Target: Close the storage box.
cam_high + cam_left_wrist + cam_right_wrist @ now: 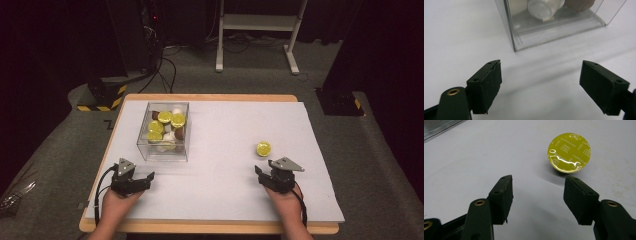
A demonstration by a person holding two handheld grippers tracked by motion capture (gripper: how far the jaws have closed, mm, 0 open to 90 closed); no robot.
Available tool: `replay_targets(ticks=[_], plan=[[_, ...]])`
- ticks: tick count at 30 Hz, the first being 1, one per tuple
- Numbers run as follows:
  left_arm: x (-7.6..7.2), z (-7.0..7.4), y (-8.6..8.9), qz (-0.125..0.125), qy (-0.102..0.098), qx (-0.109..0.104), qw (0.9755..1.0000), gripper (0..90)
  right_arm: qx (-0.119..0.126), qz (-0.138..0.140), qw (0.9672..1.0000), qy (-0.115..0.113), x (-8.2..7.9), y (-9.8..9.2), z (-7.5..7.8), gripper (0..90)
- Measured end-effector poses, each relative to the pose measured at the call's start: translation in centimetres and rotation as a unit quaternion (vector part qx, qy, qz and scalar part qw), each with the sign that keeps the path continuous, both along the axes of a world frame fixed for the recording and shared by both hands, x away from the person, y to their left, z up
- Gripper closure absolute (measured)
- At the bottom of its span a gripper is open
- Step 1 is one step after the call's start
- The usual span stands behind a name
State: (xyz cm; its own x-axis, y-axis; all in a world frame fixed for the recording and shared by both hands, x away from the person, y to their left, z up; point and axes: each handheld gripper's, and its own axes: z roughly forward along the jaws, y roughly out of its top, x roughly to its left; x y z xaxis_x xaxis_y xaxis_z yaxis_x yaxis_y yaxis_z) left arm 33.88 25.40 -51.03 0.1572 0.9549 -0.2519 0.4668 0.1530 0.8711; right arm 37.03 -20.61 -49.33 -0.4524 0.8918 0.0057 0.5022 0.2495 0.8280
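Observation:
A yellow-lidded coffee capsule (263, 148) (569, 152) lies alone on the white mat, right of centre. My right gripper (268, 171) (539, 178) rests just short of it, open, the capsule beyond the tips and slightly toward the right jaw. A clear plastic box (162, 156) (511, 32) at the left holds several capsules: yellow-lidded ones (165, 117), white ones (544, 8) and brown ones. My left gripper (135, 175) (540, 65) sits near the mat's front left, open and empty, pointing at the box's near corner.
The white mat (225, 190) covers a wooden table. Beyond the table's far edge are a dark cabinet with cables (150, 45) and a white stand's legs (257, 25). A person's hands come in from the front edge.

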Motion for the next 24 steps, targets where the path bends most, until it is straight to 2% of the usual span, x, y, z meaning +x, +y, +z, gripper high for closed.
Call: replay_targets(ticks=[2,3,4,7,10,11,12,15,21,24], plan=[[-0.2,-0.4,0.1,-0.002,0.006,0.013,0.9999,18.1,-0.003,0.001,1.0000,0.003,0.0,0.2,-0.1,40.8],[-0.2,-0.6,0.0,0.002,0.007,0.011,0.9999,17.9,-0.004,0.002,1.0000,0.006,0.0,0.3,-0.2,40.8],[-0.2,-0.7,0.1,-0.003,0.015,0.022,0.9996,17.7,-0.008,0.005,0.9999,0.008,0.0,0.4,-0.3,40.8],[-0.4,-0.9,-0.1,-0.008,0.015,0.027,0.9995,17.2,-0.019,0.009,0.9996,0.018,0.0,0.8,-0.5,40.6],[-0.4,-0.8,0.1,-0.014,0.024,0.023,0.9993,19.4,-0.043,0.016,0.9987,0.023,0.0,1.5,-0.7,40.4],[-0.3,-0.8,0.2,-0.014,0.027,0.018,0.9994,19.7,-0.047,0.015,0.9985,0.024,-0.1,1.6,-0.8,40.3],[-0.2,-0.8,0.1,-0.008,0.022,0.004,0.9997,19.7,-0.054,0.016,0.9981,0.026,0.0,1.7,-0.8,39.8],[-0.2,-0.8,0.1,-0.008,0.022,0.004,0.9997,19.7,-0.072,0.017,0.9962,0.045,0.3,2.1,-1.0,38.1],[-0.3,-0.8,0.3,-0.015,0.027,0.002,0.9995,18.6,-0.053,0.011,0.9966,0.061,0.6,1.8,-1.0,35.2],[-0.3,-0.8,0.3,-0.015,0.027,0.001,0.9995,18.3,-0.053,0.011,0.9966,0.062,0.6,1.8,-1.0,35.1]])
